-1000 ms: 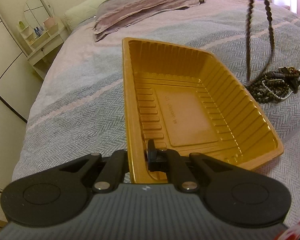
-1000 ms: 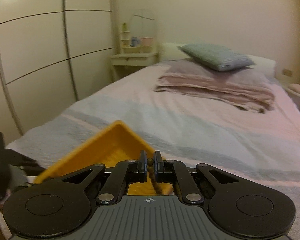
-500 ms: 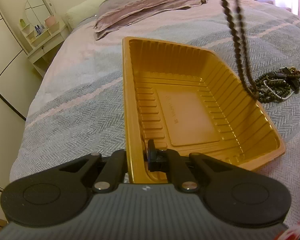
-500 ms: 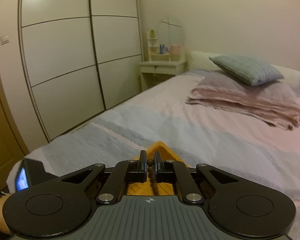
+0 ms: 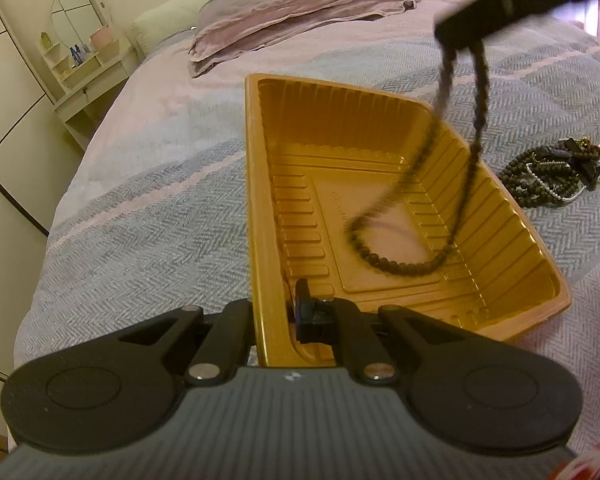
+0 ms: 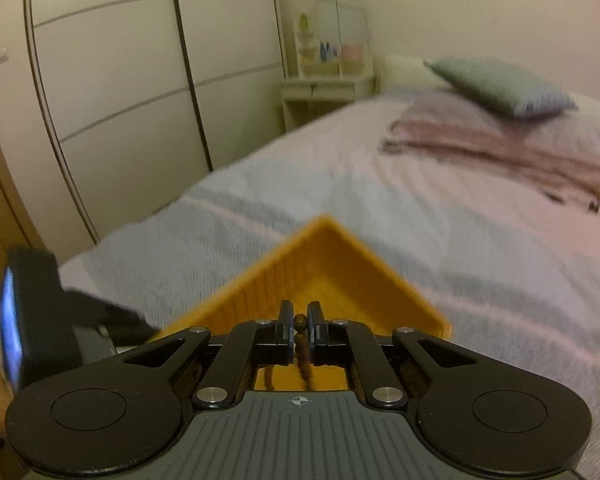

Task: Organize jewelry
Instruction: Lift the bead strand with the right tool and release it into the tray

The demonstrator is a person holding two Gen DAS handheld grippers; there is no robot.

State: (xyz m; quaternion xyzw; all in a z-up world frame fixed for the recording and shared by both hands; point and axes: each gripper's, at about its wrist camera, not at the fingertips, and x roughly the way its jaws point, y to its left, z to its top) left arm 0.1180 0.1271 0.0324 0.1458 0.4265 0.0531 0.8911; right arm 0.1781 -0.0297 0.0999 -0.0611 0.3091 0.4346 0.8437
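Two grippers share the work over the bed (image 5: 148, 216), and each has a plain reason for where it is. The left gripper (image 5: 274, 312) is clenched on the near wall of the orange plastic tray (image 5: 260, 200), one finger outside the rim and one inside, which I take as bracing so the light tray cannot slide or tip on the soft blanket. The right gripper (image 6: 299, 322) is clamped on a dark beaded necklace (image 5: 400, 266), pinching it at the top so the strand hangs as a long loop. Seen from the left wrist, the loop's bottom curve dangles inside the tray, close above the floor or just brushing it; I cannot tell which. Holding it by one point lets the beads pool straight down, not drape over the rim.

Off beyond the tray's right side lies a tangled heap of bead strings (image 5: 556, 176) on the blanket, not touching the tray, still to be sorted.

Against a second ago, the change is all on the right: then the necklace hung outside the tray, above the heap, and half a second ago over the far right rim. Now it has swung in over the tray floor and lower. The tray and the left grip look unchanged.
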